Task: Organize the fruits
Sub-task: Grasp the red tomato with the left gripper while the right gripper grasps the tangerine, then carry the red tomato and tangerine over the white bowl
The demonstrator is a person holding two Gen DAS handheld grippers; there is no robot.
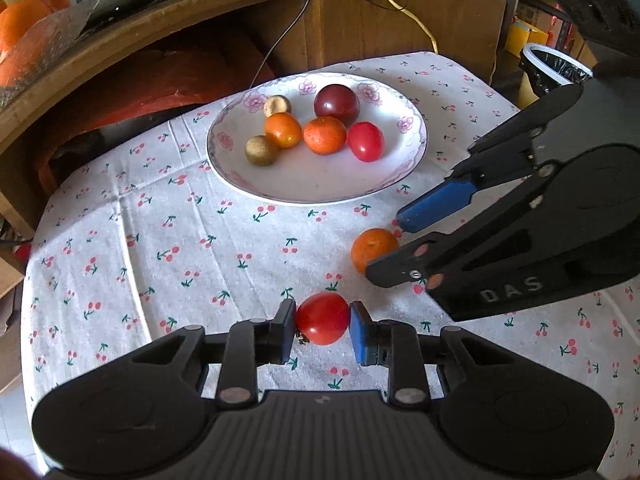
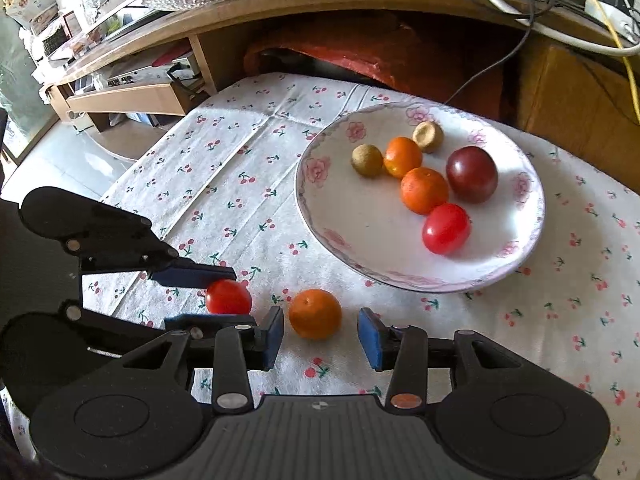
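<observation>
My left gripper is shut on a red tomato, its blue pads pressing both sides just above the cherry-print cloth. In the right wrist view the same tomato sits between the left gripper's fingers. My right gripper is open around a small orange lying on the cloth, with gaps on both sides. The left wrist view shows that orange between the right gripper's fingers. Beyond them stands a flowered white plate holding a dark plum, two oranges, a red tomato and two brown fruits.
The small table under the tablecloth ends just behind the plate, against a wooden desk with cables above. A bin with a black liner stands at the far right, next to a cardboard box. Bare cloth lies left of the plate.
</observation>
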